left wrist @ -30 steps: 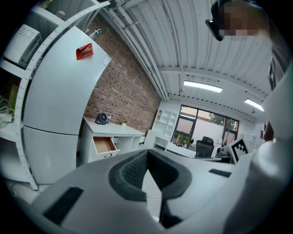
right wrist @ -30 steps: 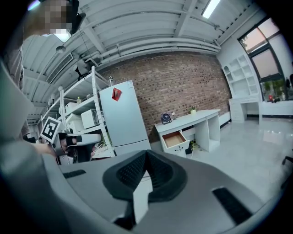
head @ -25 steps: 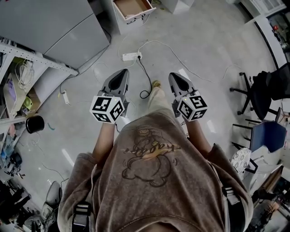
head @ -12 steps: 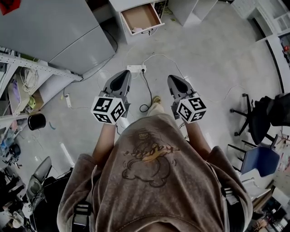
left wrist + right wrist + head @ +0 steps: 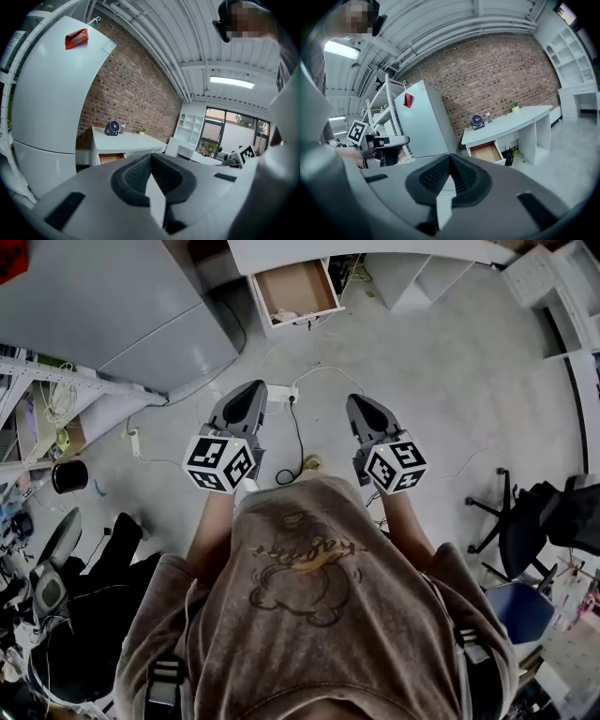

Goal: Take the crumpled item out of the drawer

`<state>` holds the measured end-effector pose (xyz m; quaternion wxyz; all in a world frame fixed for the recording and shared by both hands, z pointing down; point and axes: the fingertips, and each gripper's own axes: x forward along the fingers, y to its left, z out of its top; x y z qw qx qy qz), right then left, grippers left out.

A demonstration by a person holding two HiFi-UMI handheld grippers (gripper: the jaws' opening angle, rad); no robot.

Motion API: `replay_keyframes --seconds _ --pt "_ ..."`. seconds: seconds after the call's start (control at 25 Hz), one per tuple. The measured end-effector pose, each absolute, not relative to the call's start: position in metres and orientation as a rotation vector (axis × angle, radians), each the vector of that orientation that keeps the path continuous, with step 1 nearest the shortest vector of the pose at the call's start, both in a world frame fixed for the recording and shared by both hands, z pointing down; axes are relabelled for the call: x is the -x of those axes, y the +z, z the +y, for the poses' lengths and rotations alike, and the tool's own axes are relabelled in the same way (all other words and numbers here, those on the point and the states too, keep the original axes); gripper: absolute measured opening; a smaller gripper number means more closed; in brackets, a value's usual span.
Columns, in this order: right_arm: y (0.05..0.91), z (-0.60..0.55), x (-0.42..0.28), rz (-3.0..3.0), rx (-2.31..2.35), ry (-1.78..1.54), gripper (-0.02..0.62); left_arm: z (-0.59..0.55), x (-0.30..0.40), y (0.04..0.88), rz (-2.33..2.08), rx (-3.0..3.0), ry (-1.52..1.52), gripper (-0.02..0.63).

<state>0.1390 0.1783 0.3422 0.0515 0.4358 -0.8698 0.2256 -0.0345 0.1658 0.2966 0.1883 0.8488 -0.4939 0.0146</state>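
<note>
A person (image 5: 309, 615) holds two claws out over the floor (image 5: 441, 390). The left claw (image 5: 246, 397), at 11 o'clock, and the right claw (image 5: 366, 409), at 1 o'clock, are both clenched on nothing. Far ahead at 12 o'clock, an open drawer (image 5: 302, 285) holds the crumpled item (image 5: 284, 314) against its near wall, well apart from both claws.

Open floor (image 5: 441, 362) runs to the drawer (image 5: 298, 289), crossed only by a power strip (image 5: 283, 393) and cable (image 5: 298, 442), with the fridge (image 5: 103, 306) crowding the left.
</note>
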Motion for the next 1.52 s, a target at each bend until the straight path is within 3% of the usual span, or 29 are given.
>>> replay_keyframes --seconds 0.48,1.52 --pt "0.355 0.113 -0.14 -2.675 -1.266 0.708 -0.005 0.114 0.047 0.298 -1.471 -2.353 0.053 0.008" --pt "0.376 -0.053 -0.088 -2.527 -1.502 0.745 -0.004 -0.095 0.074 0.327 -1.165 -2.503 0.129 0.008"
